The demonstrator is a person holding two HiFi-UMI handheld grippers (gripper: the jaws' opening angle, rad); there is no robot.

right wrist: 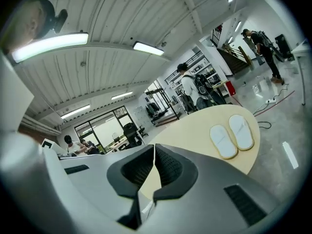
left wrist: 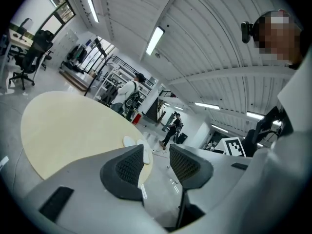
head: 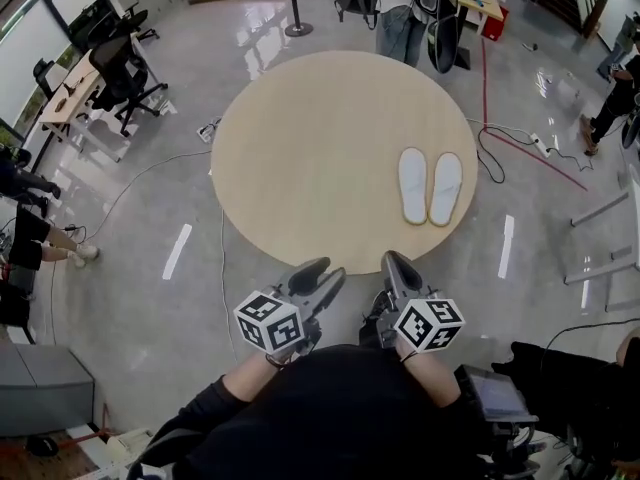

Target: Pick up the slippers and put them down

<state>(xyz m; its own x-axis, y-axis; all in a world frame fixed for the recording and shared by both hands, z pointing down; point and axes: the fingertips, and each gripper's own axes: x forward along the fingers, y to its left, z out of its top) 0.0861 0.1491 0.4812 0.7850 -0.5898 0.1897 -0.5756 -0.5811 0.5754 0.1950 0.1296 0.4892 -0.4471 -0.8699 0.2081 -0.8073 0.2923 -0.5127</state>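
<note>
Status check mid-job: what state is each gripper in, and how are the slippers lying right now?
Left gripper: jaws apart, nothing between them.
Right gripper: jaws closed together, empty.
Slippers: lying flat, side by side, near the right edge of the round table; neither gripper touches them.

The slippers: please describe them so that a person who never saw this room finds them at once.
Find the large round beige table on the grey floor. Near its right edge in the head view lie the slippers, side by side. They are white with tan rims, the only things on the table.
</note>
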